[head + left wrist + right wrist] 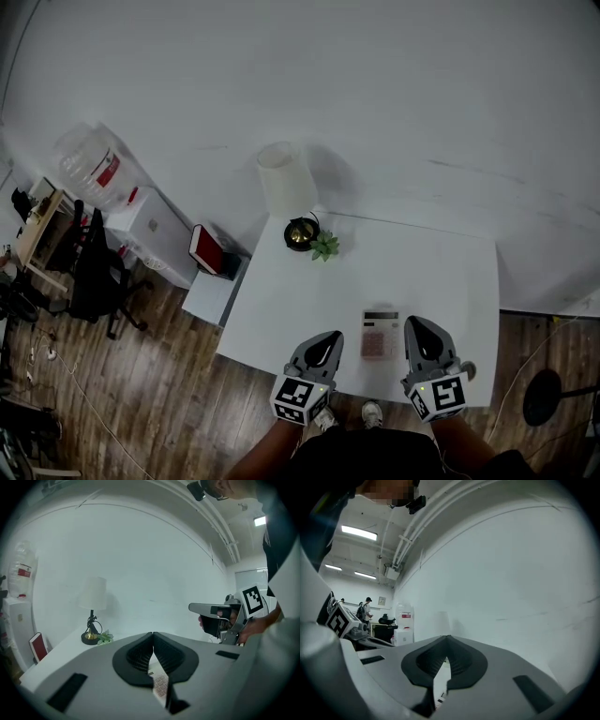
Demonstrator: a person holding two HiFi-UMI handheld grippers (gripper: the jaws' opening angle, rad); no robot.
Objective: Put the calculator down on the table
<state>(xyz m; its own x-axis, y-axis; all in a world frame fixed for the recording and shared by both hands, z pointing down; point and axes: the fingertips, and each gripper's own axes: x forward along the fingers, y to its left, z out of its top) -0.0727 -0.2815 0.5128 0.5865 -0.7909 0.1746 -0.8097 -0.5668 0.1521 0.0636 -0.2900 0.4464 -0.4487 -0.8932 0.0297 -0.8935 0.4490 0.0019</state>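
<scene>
A pink calculator (pixel 380 335) lies flat on the white table (pixel 309 291) near its front edge, between my two grippers. My left gripper (pixel 329 337) hovers just left of it, jaws shut with nothing in them. In the left gripper view the shut left gripper (pixel 153 633) shows the calculator (pixel 160 684) below through the slit under its tips. My right gripper (pixel 419 324) hangs right of the calculator, apart from it and shut on nothing. Its own view shows the right gripper (pixel 446 637) closed, pointing level at the white wall.
A white-shaded lamp (pixel 286 180) and a small green plant (pixel 324 246) stand at the table's far left corner. Left of the table are a red-and-white box (pixel 206 249), a white cabinet (pixel 150 225), a water bottle (pixel 89 164) and a black chair (pixel 94 272).
</scene>
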